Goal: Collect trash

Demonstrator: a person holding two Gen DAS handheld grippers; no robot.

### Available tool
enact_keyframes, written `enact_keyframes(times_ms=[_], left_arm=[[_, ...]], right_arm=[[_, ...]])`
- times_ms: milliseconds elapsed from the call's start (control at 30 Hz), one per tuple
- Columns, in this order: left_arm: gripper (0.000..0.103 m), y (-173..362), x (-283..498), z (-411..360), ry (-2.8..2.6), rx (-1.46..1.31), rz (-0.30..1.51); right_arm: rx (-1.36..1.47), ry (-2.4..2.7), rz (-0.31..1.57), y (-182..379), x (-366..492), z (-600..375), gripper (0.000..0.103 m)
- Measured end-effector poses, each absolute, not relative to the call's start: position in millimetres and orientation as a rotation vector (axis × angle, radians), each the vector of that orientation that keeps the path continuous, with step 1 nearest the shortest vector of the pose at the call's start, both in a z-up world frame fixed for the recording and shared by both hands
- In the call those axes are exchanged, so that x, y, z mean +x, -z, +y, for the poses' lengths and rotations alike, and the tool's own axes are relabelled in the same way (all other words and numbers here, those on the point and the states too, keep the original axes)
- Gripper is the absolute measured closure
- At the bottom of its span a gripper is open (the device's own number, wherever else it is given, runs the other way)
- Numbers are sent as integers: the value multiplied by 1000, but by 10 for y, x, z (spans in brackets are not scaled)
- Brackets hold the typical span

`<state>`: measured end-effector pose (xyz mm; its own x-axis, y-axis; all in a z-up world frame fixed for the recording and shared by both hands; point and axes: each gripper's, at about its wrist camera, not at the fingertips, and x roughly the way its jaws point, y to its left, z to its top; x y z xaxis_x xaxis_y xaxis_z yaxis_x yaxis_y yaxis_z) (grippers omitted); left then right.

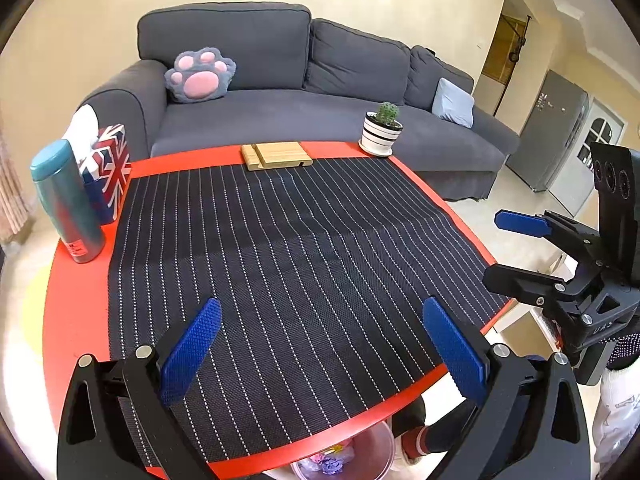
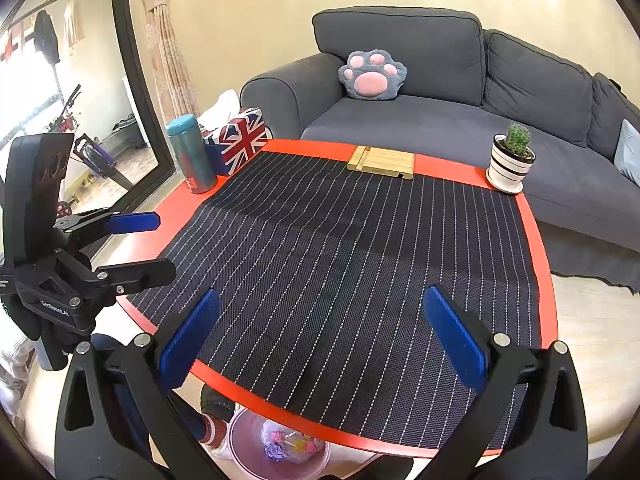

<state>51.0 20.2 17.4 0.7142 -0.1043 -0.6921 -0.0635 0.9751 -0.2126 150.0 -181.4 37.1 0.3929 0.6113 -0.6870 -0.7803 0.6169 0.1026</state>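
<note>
With worktop (image 1: pixel 84 304) bare of trash | bin (image 2: pixel 240 436) below holds wrappers | both hand-held grippers — left (image 1: pixel 320 354), right (image 2: pixel 322 346) — wide, empty | step: wrap-up; next: likely none.

Pretty bright, even indoor light in both views. Daylight blows out the window (image 2: pixel 24 80) at the left of the right wrist view. Heavy fisheye bend with black vignette corners. The table (image 1: pixel 80 312) stays sharp, shadows are soft, and the edges look slightly smeared.

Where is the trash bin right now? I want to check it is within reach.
The trash bin sits on the floor under the near edge of the red table, low in both views, between the right tongs' fingers, holding colourful scraps.
</note>
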Motion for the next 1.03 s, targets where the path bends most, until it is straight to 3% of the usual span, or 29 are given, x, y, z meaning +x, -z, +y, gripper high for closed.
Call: enact_keyframes(times_ms=[1033], left_arm=[[6, -119, 533, 146, 25, -217, 789]], right_arm=[[-257, -894, 763, -347, 1518, -1820, 3]])
